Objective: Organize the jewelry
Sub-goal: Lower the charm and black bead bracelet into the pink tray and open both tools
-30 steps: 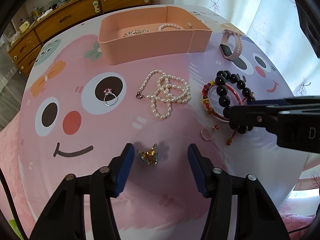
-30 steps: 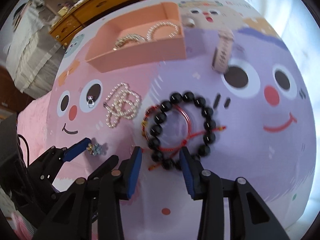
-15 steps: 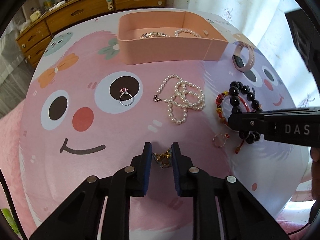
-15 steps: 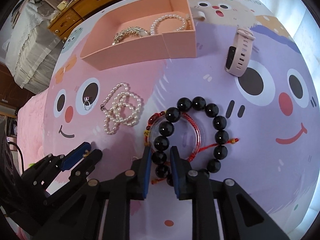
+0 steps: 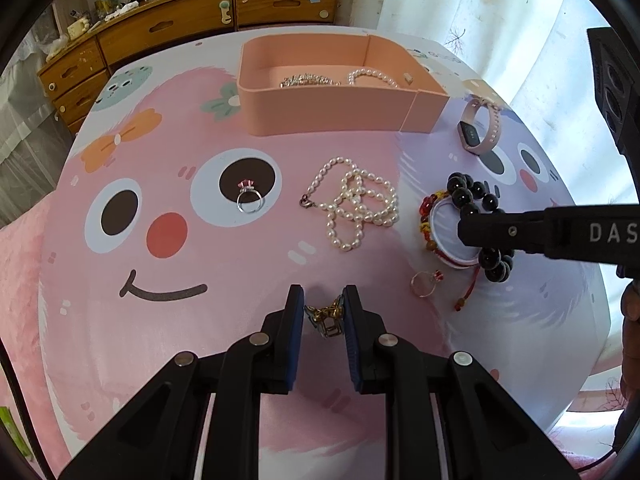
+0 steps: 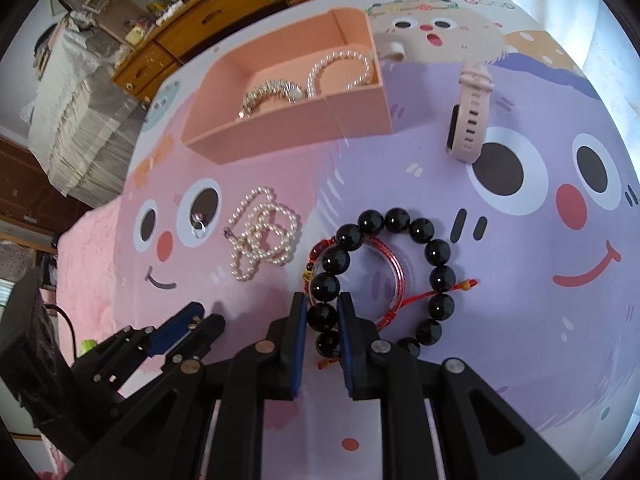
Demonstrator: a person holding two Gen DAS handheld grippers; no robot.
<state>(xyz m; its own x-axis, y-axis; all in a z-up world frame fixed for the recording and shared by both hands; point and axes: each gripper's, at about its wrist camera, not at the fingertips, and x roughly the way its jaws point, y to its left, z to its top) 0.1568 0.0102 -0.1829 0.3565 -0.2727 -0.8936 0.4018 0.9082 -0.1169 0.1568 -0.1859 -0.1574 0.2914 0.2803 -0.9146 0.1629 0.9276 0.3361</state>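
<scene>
My left gripper (image 5: 322, 311) is shut on a small gold ornament (image 5: 325, 317) low over the pink cartoon mat. My right gripper (image 6: 322, 309) is shut on the black bead bracelet (image 6: 436, 278), which lies over a red bangle (image 6: 394, 270); it also shows in the left wrist view (image 5: 466, 198). A pearl necklace (image 5: 354, 208) and a silver ring with a pink stone (image 5: 249, 199) lie on the mat. A small ring with a red stone (image 5: 425, 283) lies by the bracelet. The pink tray (image 5: 332, 110) at the back holds a silver chain (image 5: 306, 80) and a pearl bracelet (image 5: 370, 77).
A pink smartwatch (image 5: 480, 128) lies right of the tray, also in the right wrist view (image 6: 468, 120). A wooden drawer chest (image 5: 172, 28) stands behind the round table. White curtains (image 5: 480, 12) hang at the right. A bed (image 6: 60, 120) is at the left.
Both grippers closed from wide open: the left onto the gold ornament, the right onto the black bead bracelet. Both have since lifted slightly and the views have pulled back.
</scene>
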